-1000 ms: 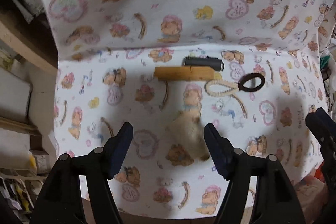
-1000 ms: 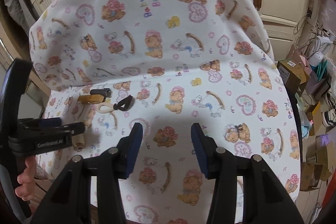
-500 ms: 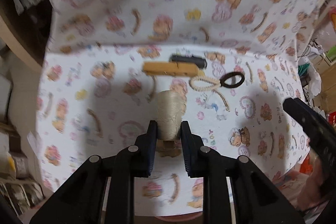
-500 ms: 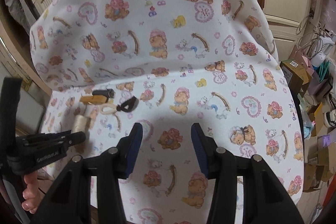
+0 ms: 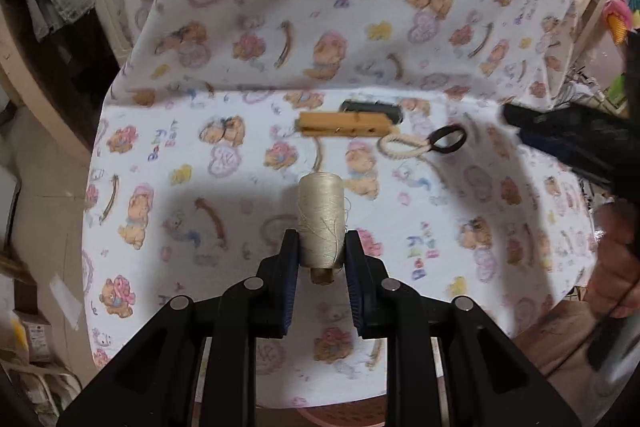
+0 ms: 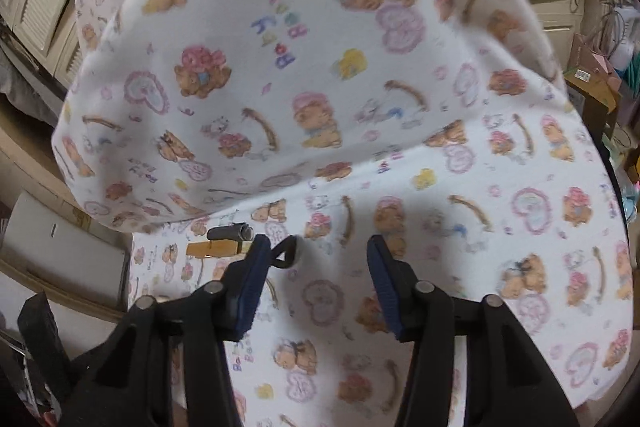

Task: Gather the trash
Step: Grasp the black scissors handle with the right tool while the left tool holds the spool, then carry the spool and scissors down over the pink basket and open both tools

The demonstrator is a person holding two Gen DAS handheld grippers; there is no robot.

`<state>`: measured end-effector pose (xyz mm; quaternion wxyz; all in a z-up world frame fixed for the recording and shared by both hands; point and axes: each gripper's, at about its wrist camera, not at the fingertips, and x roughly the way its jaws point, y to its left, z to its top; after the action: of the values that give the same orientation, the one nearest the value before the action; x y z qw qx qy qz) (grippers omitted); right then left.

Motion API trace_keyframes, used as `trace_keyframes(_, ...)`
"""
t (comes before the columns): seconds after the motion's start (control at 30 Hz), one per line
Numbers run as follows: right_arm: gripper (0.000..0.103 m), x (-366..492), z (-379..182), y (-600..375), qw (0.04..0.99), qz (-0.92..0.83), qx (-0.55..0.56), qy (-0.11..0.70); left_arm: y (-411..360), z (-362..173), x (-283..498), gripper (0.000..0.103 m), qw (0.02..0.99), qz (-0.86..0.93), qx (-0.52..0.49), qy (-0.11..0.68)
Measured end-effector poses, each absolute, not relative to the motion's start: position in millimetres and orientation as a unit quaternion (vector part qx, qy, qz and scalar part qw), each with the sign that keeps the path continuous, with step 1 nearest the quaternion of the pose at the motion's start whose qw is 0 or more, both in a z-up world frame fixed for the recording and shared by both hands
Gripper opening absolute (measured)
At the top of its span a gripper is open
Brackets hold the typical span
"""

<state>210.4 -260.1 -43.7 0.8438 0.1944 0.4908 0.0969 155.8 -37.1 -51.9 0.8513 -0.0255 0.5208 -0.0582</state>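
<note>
Left wrist view: the left gripper (image 5: 322, 247) is occupying the lower centre of the frame, its two blue-padded fingers (image 5: 290, 267) pressing narrowly on the lower end of a cream thread spool (image 5: 321, 217), whose brown core is showing just below the pads; the spool is standing up out of the grip, over the bear-printed cloth (image 5: 180, 211) that is covering the surface. Above the spool, in the middle of the frame, a wooden clothespin (image 5: 344, 125) is lying flat on the cloth, with a dark cylinder (image 5: 370, 106) lying just beyond it and apparently touching it, though blur is making contact hard to judge. To the right of the clothespin, a cream cord loop (image 5: 402, 146) is joining a black ring (image 5: 447, 139). At the right edge, the right gripper (image 5: 560, 143) is reaching in, with a person's hand (image 5: 614, 263) gripping its handle below. Right wrist view: the right gripper (image 6: 316, 263) is sitting in the lower centre, its jaws closing but standing apart with only cloth (image 6: 500, 227) between them. Just beside its left finger (image 6: 248, 279), at the middle left of the frame, the clothespin (image 6: 218, 249), the dark cylinder (image 6: 230, 232) and the black ring (image 6: 285, 255) are lying on the cloth; the ring is partly hidden behind that finger. A draped fold of the same cloth is filling the upper half of both frames.
</note>
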Motion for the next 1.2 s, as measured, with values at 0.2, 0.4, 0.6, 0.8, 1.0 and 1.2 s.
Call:
trace_keyframes(0.2,0.021,221.1,-62.9,-236.1,0.834,0.101,0.190,0.508,-23.0,-40.4,147.4,0.021,0.856,-0.065,-0.057,0.509)
trace_keyframes(0.4,0.012,222.8,-71.8,-220.4,0.836,0.114,0.186,0.504,-13.8,-38.7,143.3,0.021,0.862,-0.058,-0.065,0.500)
trace_keyframes(0.6,0.003,209.6,-61.4,-221.9,0.853,0.098,0.197,0.472,-11.9,-31.2,138.0,0.021,0.867,-0.066,-0.067,0.490)
trace_keyframes(0.8,0.003,184.1,-30.6,-223.2,0.878,0.123,0.155,0.436,-15.8,-22.9,134.8,0.021,0.878,-0.055,-0.050,0.473)
trace_keyframes(1.0,0.003,157.7,-16.0,-232.1,0.888,0.131,0.139,0.418,-22.1,-18.3,130.5,0.021,0.878,-0.066,-0.055,0.471)
trace_keyframes(1.2,0.003,128.5,7.0,-231.6,0.907,0.144,0.101,0.382,-25.4,-6.8,119.3,0.021,0.883,-0.076,-0.061,0.460)
